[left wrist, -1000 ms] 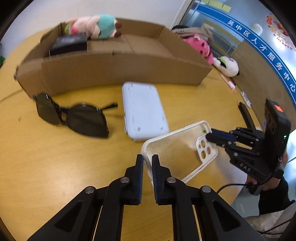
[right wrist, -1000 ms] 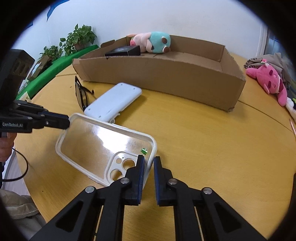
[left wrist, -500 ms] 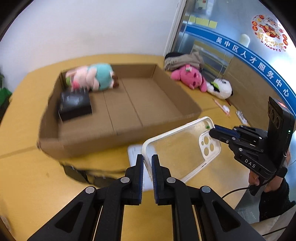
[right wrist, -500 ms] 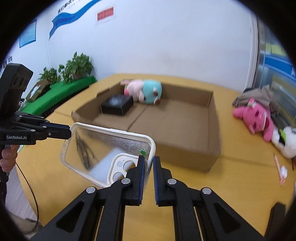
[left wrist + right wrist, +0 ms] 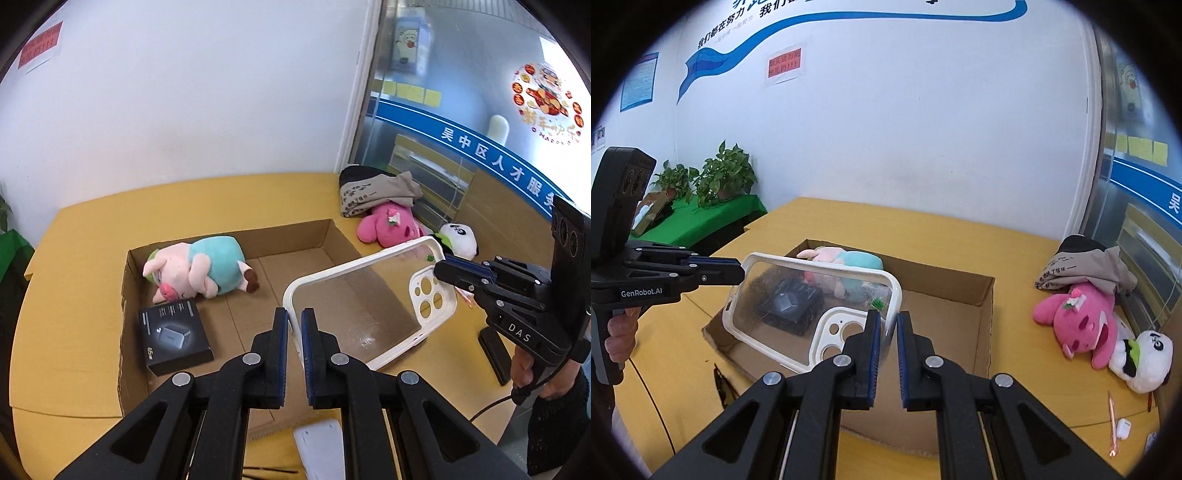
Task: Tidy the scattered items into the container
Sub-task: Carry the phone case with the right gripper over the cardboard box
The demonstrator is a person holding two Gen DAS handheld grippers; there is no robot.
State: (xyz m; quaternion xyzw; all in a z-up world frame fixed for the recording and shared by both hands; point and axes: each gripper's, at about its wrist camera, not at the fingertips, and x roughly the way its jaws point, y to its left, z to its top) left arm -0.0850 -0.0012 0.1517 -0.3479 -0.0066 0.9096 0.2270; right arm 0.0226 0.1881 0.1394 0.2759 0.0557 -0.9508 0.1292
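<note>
Lifted off the table, the clear phone case (image 5: 364, 308) now hangs over the cardboard box (image 5: 291, 236), both tools clamping its rim.

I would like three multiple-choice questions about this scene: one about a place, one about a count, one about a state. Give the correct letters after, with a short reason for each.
1. Where does the black rectangular product box lie?
A. inside the brown cardboard box, beside the pink plush pig in a teal shirt
B. on the green cloth
C. under the grey folded garment

2. How many round holes are in the camera corner of the clear phone case with a white rim?
A. one
B. three
C. five

3. How is the phone case held?
A. lying flat on the yellow table
B. gripped by one gripper only
C. gripped at opposite ends by the left gripper and the right gripper, in the air above the cardboard box

Answers: 1 A, it sits on the box floor next to the pig. 2 B, three holes show. 3 C, both pairs of jaws pinch the rim.
</note>
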